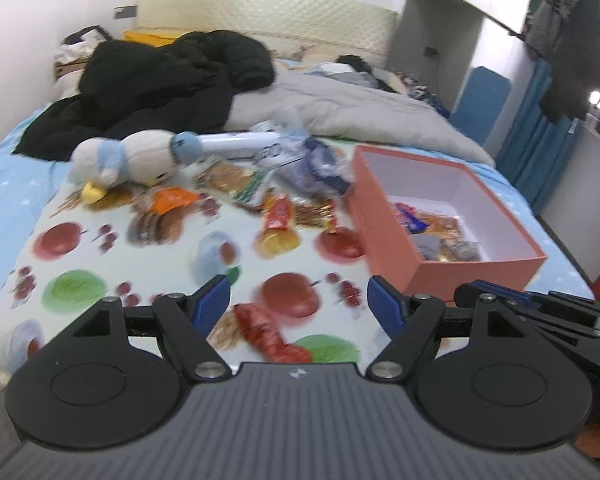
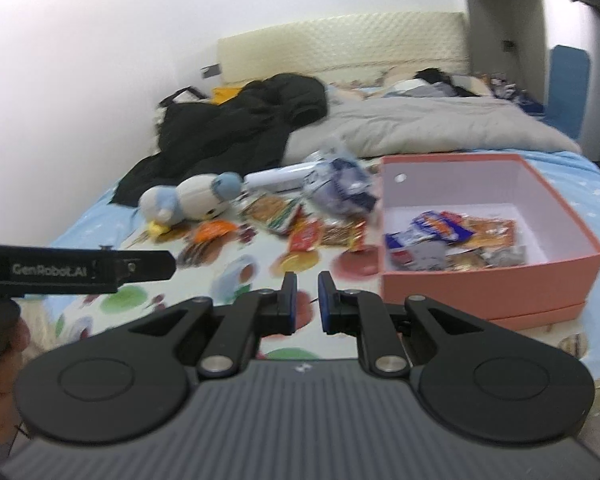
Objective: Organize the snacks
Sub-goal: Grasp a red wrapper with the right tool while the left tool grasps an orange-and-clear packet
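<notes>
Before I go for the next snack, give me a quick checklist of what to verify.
1. Left hand-held gripper open wide, nothing between its jaws: ok.
2. Right hand-held gripper nearly closed, a narrow gap, holding nothing: not ok for grasping yet.
3. Open salmon-pink cardboard box upright, with free floor space: ok.
4. Red snack packet on the fruit-print cloth, just ahead of the left jaws: ok.
5. Snack pile beside the white and blue plush penguin: packets overlap, not ok.
6. Packet edges: blurred, cannot tell.
</notes>
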